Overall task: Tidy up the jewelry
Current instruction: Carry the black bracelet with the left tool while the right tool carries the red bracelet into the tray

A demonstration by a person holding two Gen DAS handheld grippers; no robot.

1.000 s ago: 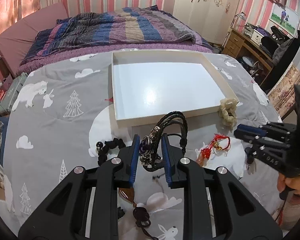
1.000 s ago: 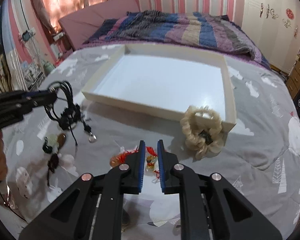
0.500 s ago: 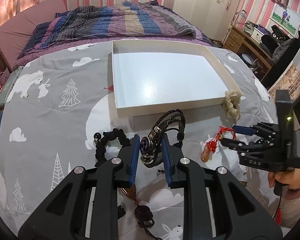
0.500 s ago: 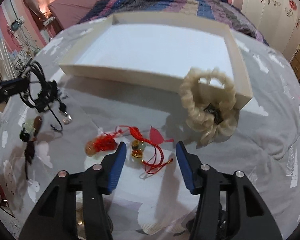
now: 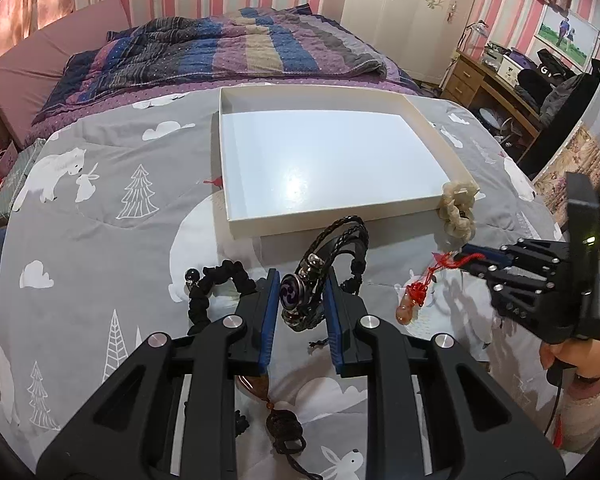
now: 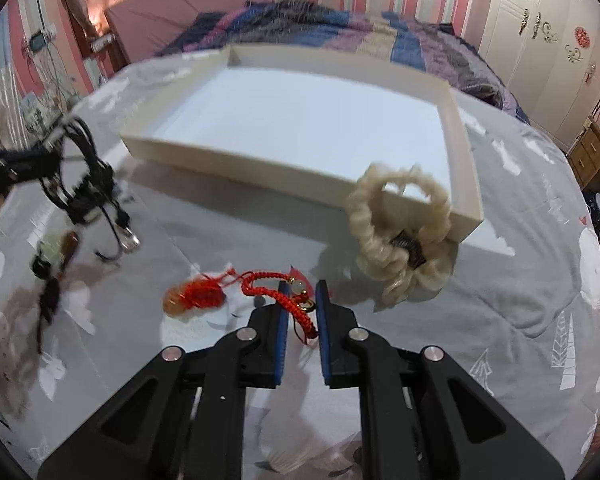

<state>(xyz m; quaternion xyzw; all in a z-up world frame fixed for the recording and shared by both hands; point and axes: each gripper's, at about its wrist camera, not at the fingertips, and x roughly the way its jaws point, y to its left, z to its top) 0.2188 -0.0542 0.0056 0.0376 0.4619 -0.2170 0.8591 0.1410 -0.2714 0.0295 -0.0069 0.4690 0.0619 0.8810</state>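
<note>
- My tongs are black with blue pads.
- Black braided bracelet, purple swirl charm.
- Red knotted cord.
- Cream scrunchie.
- White tray.
- Grey bedspread, white bears and trees.

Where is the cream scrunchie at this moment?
The cream scrunchie leans against the near right corner of the white tray, on the grey bedspread, just beyond the right gripper.

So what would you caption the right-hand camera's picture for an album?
Right gripper closing on a red cord bracelet beside a cream scrunchie and an empty white tray.
</note>
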